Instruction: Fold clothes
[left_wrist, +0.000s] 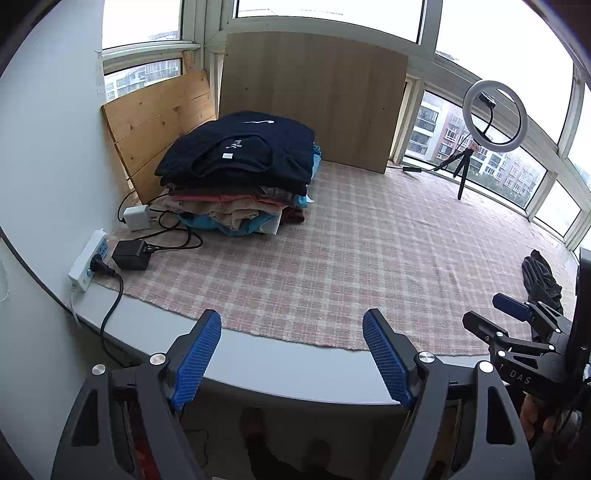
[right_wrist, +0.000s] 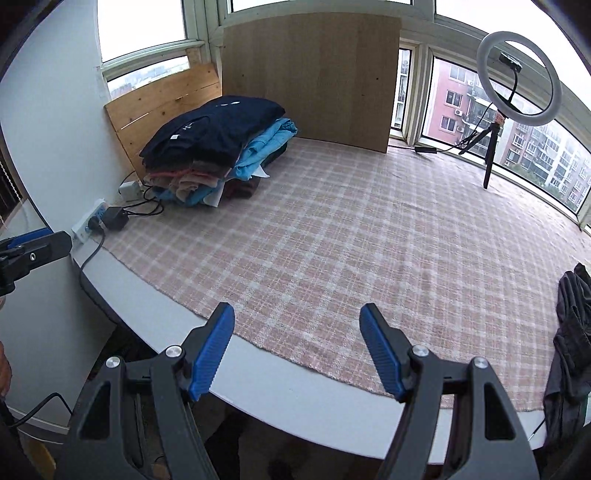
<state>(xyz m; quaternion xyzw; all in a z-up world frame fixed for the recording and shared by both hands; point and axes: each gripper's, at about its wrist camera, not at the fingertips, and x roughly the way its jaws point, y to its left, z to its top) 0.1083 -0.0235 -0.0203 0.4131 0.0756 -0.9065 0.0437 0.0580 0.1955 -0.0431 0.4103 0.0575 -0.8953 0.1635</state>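
Gaping wide, both grippers (left_wrist: 291, 354) (right_wrist: 297, 350) hover empty, well short of the folded pile (left_wrist: 236, 170).

Your left gripper (left_wrist: 291, 354) and right gripper (right_wrist: 297, 350) both hang over the table's near edge (right_wrist: 258, 391), jaws apart. A cloth (right_wrist: 351, 258) covers most of the table. The stack of folded clothes (left_wrist: 240, 170) sits on it at the far left corner, before two boards (left_wrist: 314, 96). Power strip (left_wrist: 88, 260) and adapters lie along the left edge. A ring light (right_wrist: 517, 74) stands at the far right. A loose garment (right_wrist: 572, 332) lies at the right edge.
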